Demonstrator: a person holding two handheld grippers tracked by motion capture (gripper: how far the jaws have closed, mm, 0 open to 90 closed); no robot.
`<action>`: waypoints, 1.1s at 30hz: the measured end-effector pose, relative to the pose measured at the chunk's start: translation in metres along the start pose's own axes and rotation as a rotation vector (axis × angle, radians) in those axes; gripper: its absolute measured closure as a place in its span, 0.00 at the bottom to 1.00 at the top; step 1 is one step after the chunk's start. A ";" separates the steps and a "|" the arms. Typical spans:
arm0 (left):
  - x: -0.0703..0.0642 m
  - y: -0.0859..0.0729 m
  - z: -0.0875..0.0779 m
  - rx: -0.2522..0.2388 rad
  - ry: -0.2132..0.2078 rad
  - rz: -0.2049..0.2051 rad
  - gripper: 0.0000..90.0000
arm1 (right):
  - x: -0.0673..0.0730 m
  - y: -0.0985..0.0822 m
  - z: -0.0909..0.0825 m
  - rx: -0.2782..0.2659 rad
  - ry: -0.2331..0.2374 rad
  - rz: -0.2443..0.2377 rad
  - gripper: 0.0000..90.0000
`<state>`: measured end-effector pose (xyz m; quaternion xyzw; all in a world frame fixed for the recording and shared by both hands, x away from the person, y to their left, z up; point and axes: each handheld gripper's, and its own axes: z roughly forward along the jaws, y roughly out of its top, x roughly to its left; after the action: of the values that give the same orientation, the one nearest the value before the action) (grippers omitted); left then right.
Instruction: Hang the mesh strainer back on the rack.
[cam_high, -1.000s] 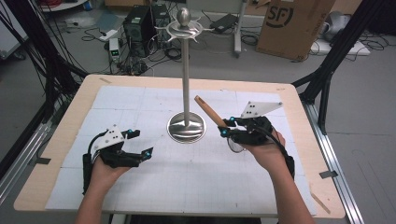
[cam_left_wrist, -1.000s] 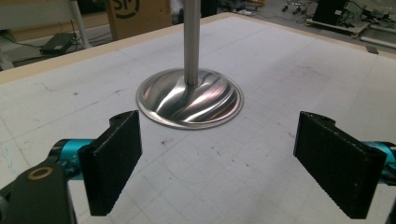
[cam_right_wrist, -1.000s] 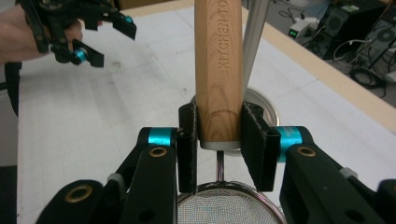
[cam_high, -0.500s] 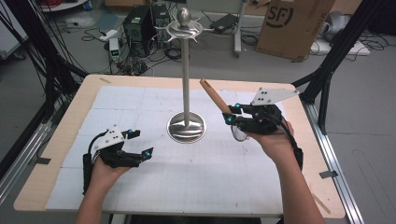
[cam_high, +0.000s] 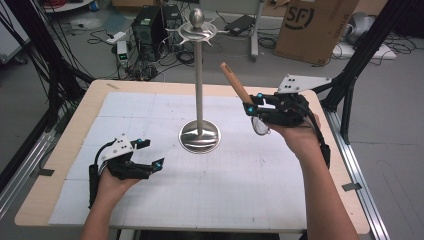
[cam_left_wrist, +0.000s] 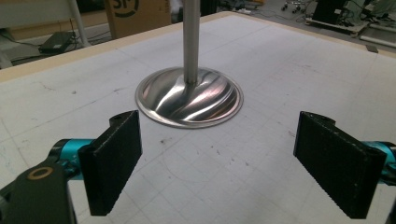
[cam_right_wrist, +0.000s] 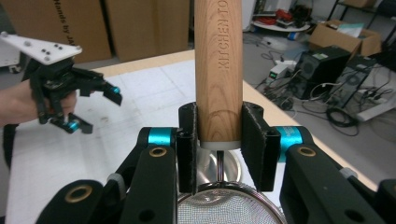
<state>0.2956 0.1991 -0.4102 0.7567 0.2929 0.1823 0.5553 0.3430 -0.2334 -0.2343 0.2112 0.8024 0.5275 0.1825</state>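
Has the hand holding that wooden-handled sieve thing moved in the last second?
Yes. The right gripper with the strainer has lifted and drifted away from the metal stand; its handle tip now shows above the table's far edge.

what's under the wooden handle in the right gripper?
A wire neck drops from the wooden handle to a mesh strainer bowl, with the stand's base behind. Right gripper body hides the bowl's lower part.

Strainer (cam_high: 250, 102): small mesh bowl on a round wooden handle stamped with lettering, held above the tabletop (cam_high: 210, 175), handle tilted up and away. Stand (cam_high: 199, 90): upright steel pole on a round swirled base, hooked crown on top, near the tabletop's middle.
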 end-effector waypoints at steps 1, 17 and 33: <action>0.000 0.000 0.000 0.001 0.001 0.000 0.18 | -0.001 0.003 -0.001 -0.001 0.000 0.002 0.76; 0.000 0.000 0.001 0.002 -0.002 0.000 0.18 | -0.025 0.038 -0.008 -0.046 -0.069 -0.002 0.76; 0.001 0.000 -0.001 -0.005 0.001 -0.007 0.18 | -0.035 0.055 0.002 -0.018 -0.113 0.006 0.76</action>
<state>0.2959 0.2003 -0.4104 0.7540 0.2955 0.1813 0.5579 0.3819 -0.2314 -0.1820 0.2412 0.7854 0.5226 0.2278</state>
